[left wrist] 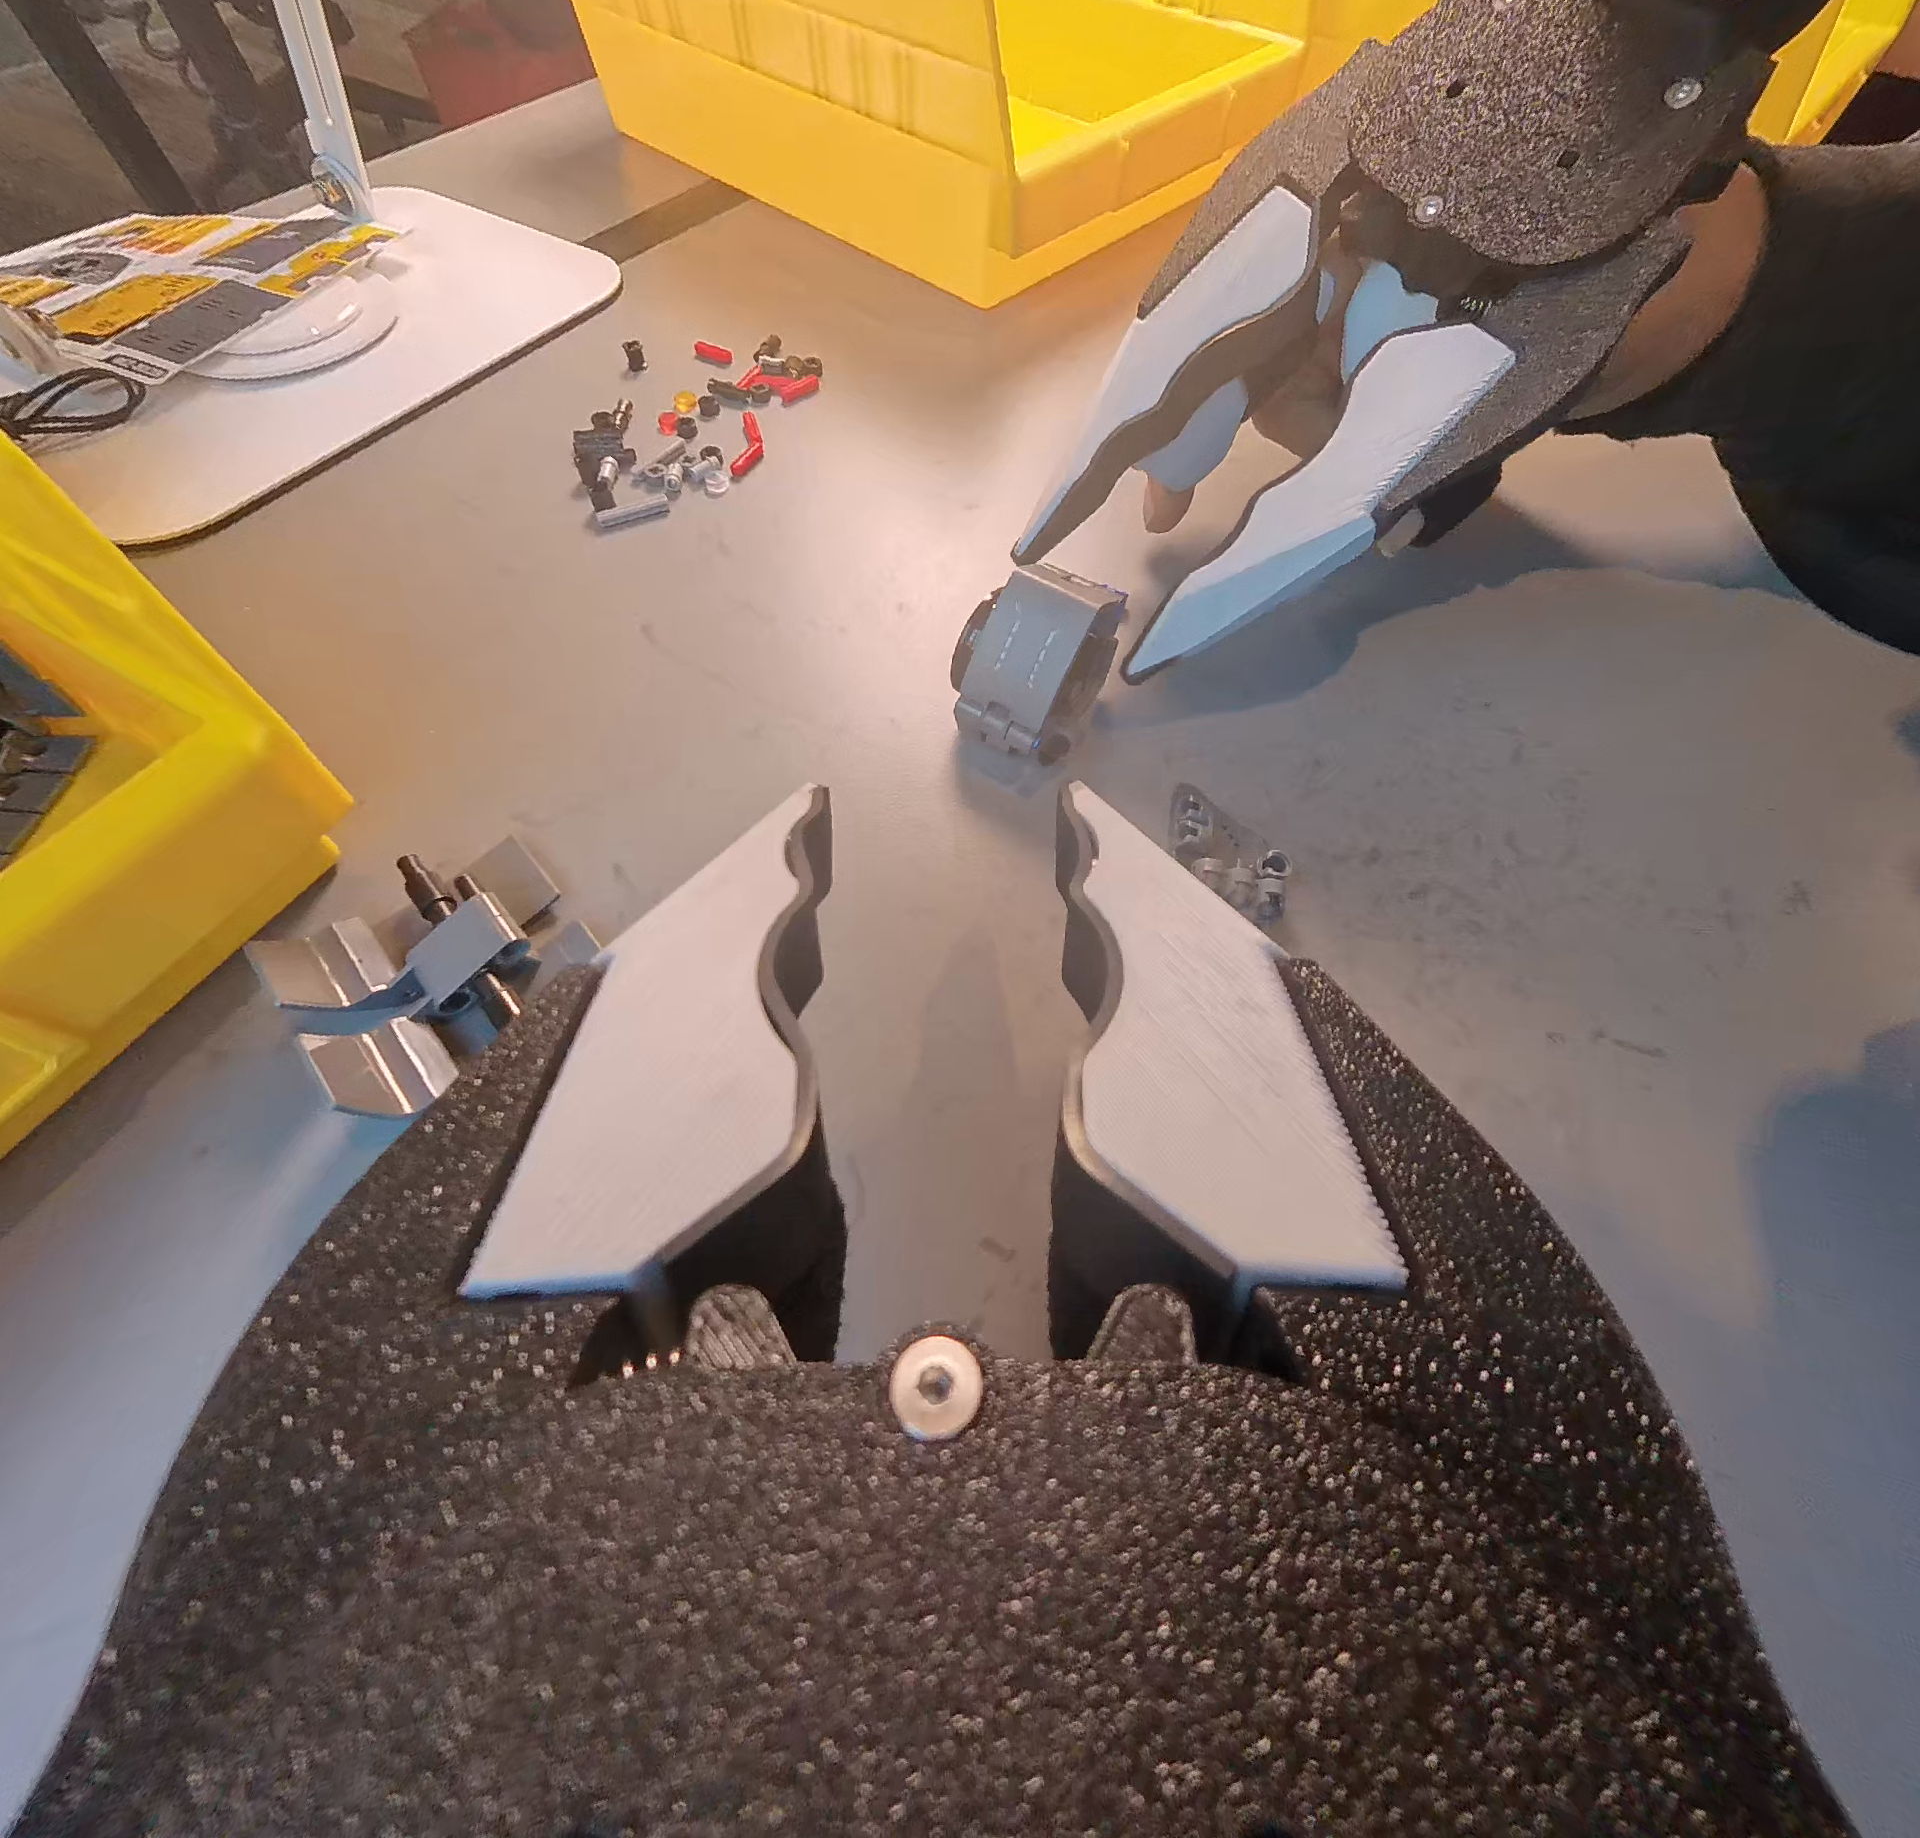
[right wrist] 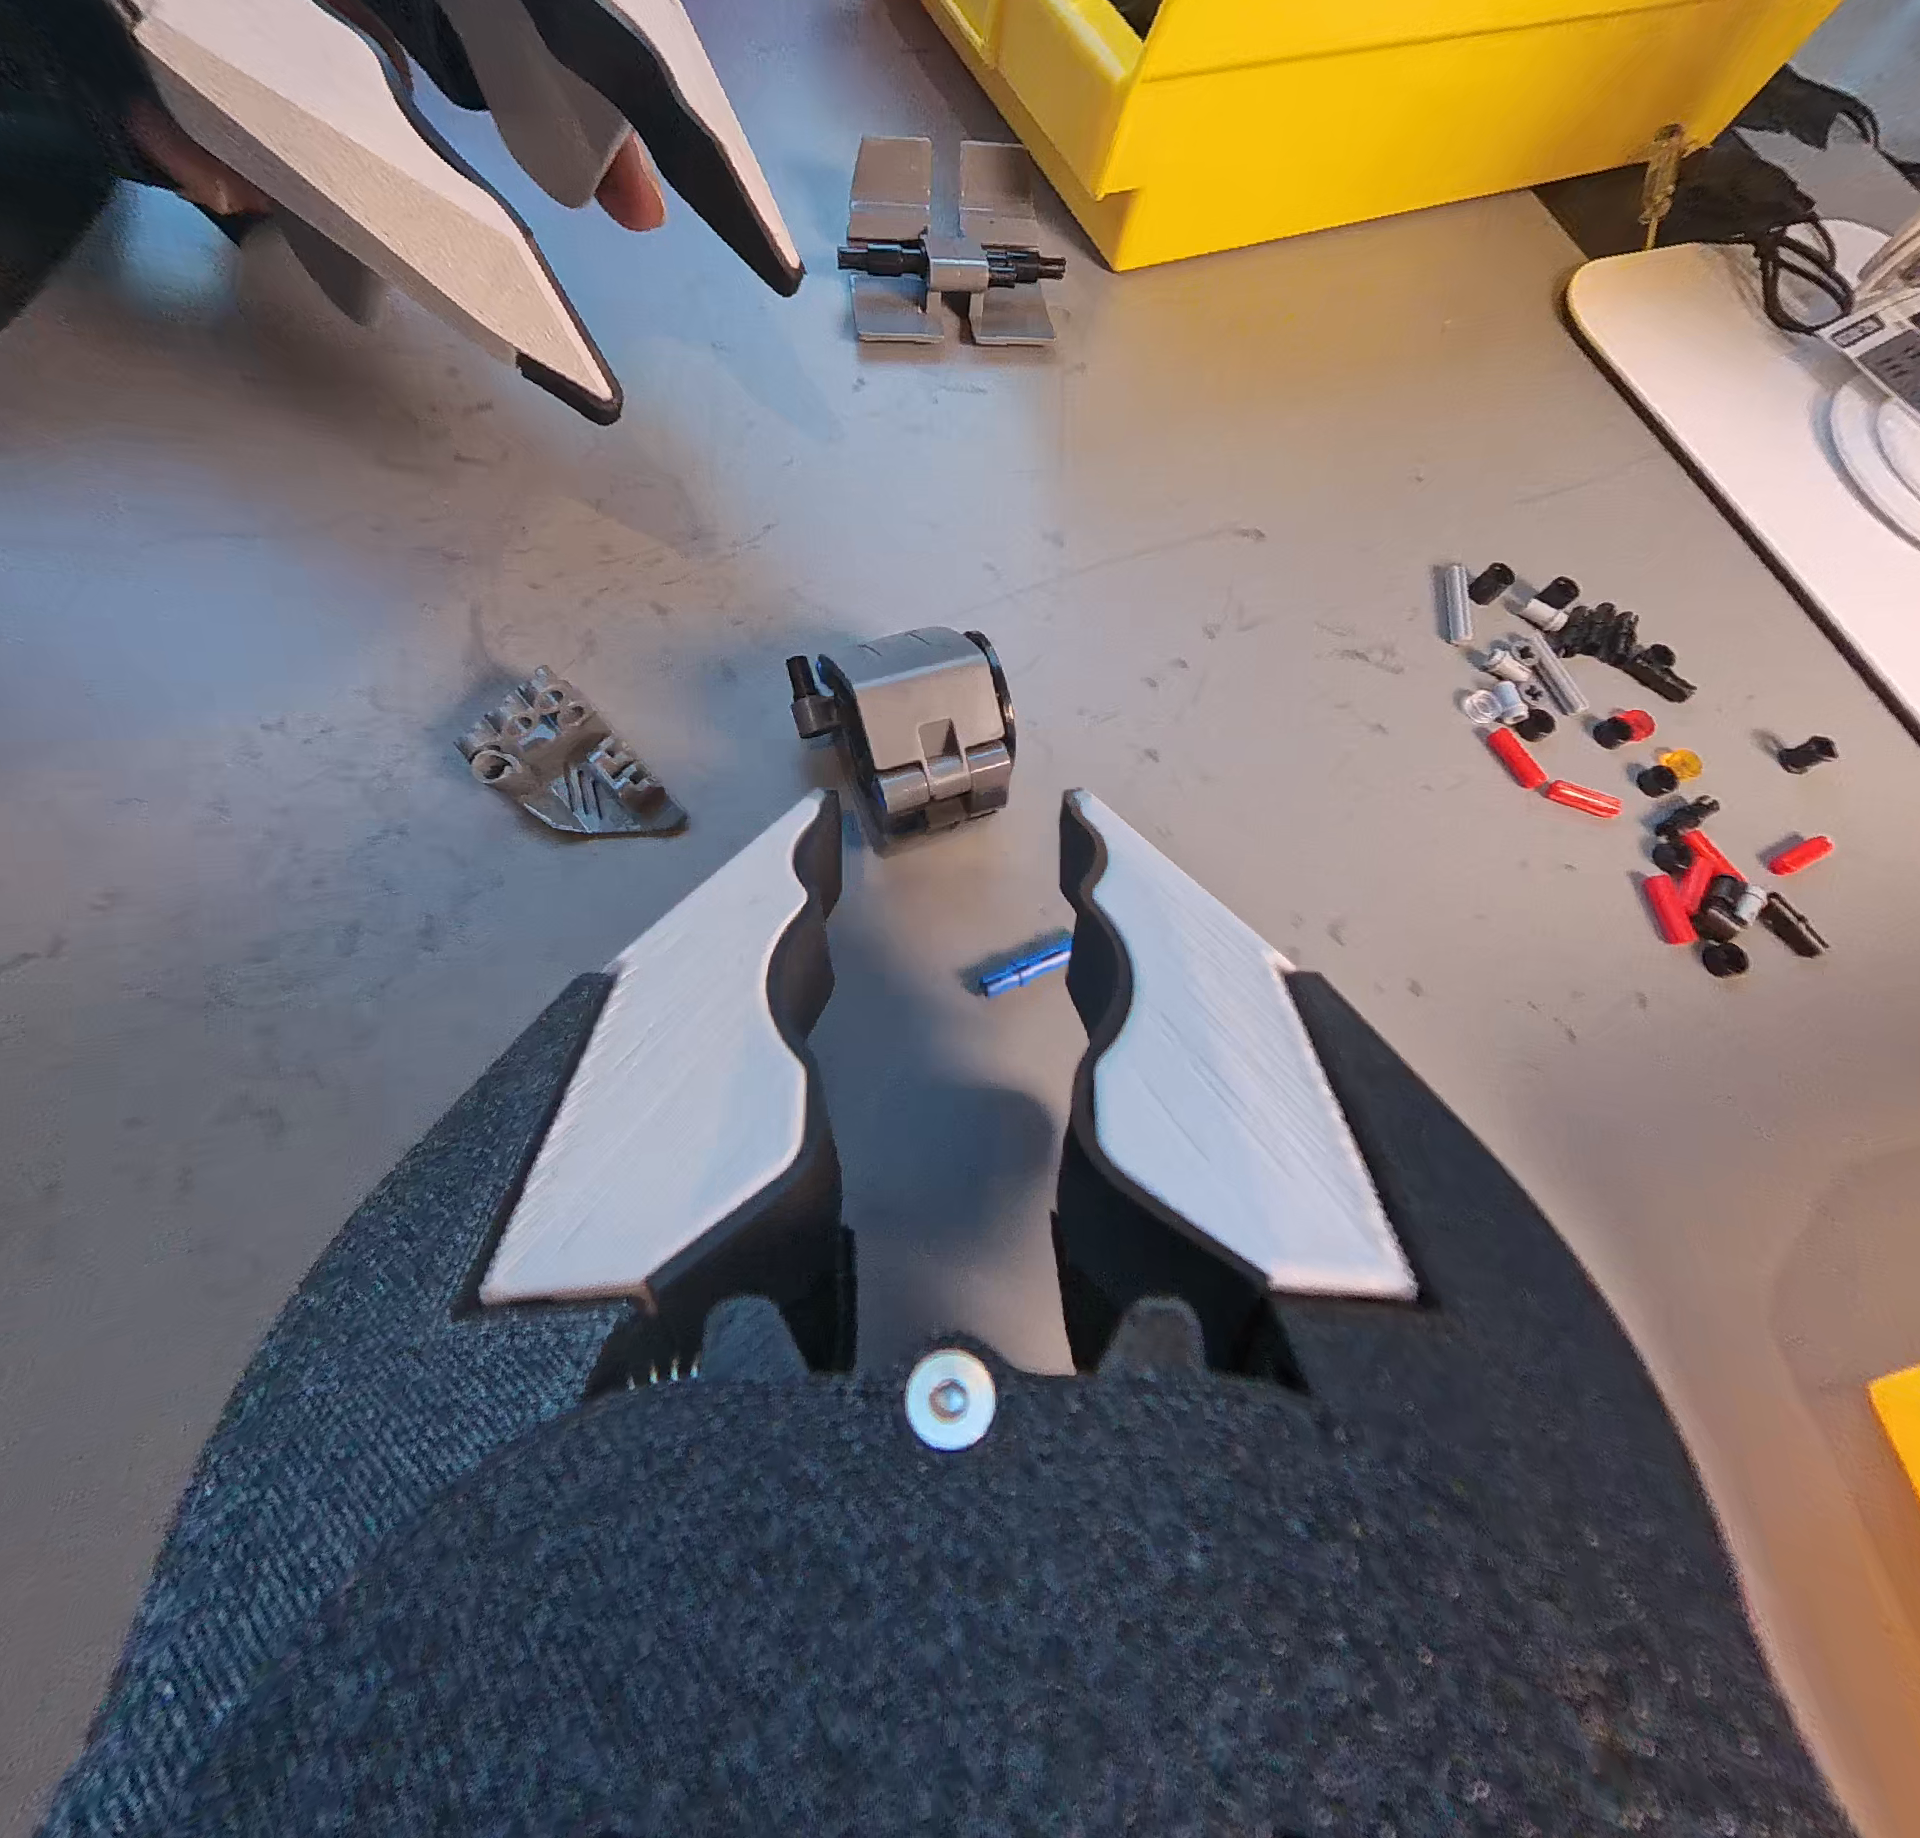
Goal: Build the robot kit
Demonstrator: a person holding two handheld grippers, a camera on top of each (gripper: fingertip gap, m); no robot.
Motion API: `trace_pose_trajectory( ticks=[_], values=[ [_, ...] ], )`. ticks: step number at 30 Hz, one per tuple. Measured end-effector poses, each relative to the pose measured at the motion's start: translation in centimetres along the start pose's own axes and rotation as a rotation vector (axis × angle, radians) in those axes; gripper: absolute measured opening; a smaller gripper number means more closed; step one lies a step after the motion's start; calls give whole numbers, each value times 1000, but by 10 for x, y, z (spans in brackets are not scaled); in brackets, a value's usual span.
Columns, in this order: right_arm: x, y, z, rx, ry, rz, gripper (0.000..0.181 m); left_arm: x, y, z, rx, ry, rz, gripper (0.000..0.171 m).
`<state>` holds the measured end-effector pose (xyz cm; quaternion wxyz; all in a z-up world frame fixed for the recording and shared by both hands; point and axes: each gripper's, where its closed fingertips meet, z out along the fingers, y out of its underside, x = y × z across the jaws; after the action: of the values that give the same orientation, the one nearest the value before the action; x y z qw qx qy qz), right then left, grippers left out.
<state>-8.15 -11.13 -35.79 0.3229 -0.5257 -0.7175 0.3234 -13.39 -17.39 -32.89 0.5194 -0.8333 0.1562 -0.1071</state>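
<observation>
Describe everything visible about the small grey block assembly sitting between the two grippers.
The grey block assembly is a compact plastic brick build: a curved grey shell with hinge-like knuckles at one end, black round parts on both sides and a black pin sticking out. It rests on the grey table, just beyond the open right gripper. Whether anything touches it is unclear.

Bright overhead light, soft shadows, fisheye edges

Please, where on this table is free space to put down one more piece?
Bare grey table lies left of the flat grey plate. Crowded: between the grey block, the blue pin and the loose small parts.
</observation>
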Motion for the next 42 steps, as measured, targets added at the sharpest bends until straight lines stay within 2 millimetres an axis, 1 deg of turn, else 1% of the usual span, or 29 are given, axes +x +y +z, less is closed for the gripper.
trace_pose_trajectory(
  ticks=[4,10,14,17,20,22,25,27,30,34,39,42],
  values=[
    [9,3,0,-12,36,15,39,0,0,0,-1,-3,7,42],
    [28,6,-2,-17,119,73,35,-1,-1,-1,5,-10,8,42],
    [29,4,-6,9,107,106,35,-2,-3,-2,13,-16,3,42],
    [29,3,-9,14,108,98,35,-3,-2,-2,11,-15,1,42],
    [23,-2,-12,39,72,86,36,-3,-2,-2,10,-15,2,42],
    [10,-7,-12,65,6,84,38,-3,-2,-2,9,-15,0,42],
    [-8,-16,-8,93,-67,89,42,-3,-1,-1,6,-15,-3,42],
    [-11,-15,-3,72,-55,57,43,-4,-1,-1,7,-15,-3,42],
    [-5,-9,1,27,-5,2,41,-4,-1,-2,10,-17,-3,42],
    [6,-5,-2,27,24,55,37,-4,-2,-3,13,-15,-5,42],
    [13,-17,-11,103,24,105,37,-4,-3,-3,18,-21,-1,42],
    [22,-26,-17,158,65,118,38,-11,-9,-7,50,-64,-2,42]
  ],
)
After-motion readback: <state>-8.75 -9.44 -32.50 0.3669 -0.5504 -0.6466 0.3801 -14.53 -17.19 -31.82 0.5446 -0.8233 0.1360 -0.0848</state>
